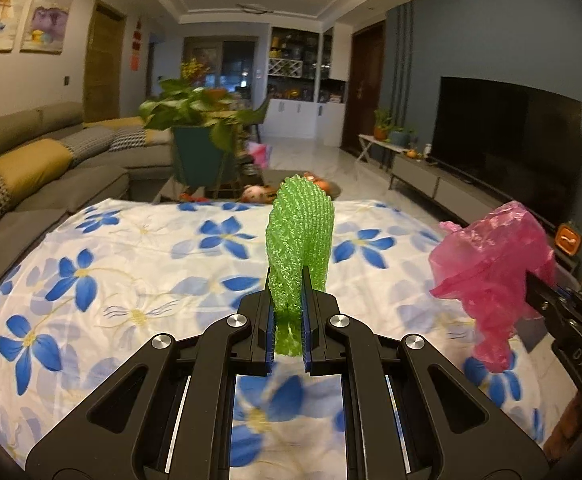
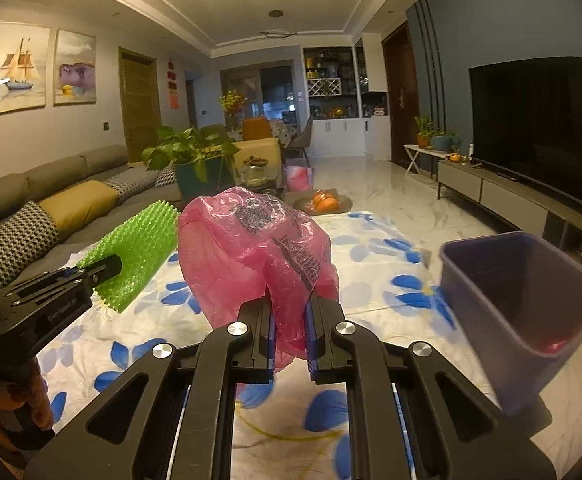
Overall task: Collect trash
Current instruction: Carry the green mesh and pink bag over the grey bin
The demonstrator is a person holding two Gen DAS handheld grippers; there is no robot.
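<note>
Carrying two pieces of trash above the flower-print cloth [image 1: 131, 264] that covers the surface; by my reading this is the transport step, pickup done, drop not yet made.

Bin [image 2: 531, 304]: purple, open-topped, at the right edge of the surface, tilted toward the camera in the right wrist view. Something reddish lies at its bottom; cannot tell what. Not visible in the left wrist view.

Right tool [image 2: 291, 304]: clenched on the pink plastic bag [image 2: 251, 252]. Bag is thin, translucent, crumpled, with dark print on it; it balloons up above the fingertips and a tail hangs below. Held clear of the cloth, to the left of the bin.

Left tool [image 1: 289, 304]: clenched on the green foam net [image 1: 301, 232], a bumpy mesh sleeve, standing upright out of the jaws. Also clear of the cloth, just left of the pink bag.

Next move, as I judge it: swing the right tool over the bin mouth and release there, then the left. Both items are light and limp; the bag could cling to the pads or drift past the rim, so release low and inside the walls.
</note>
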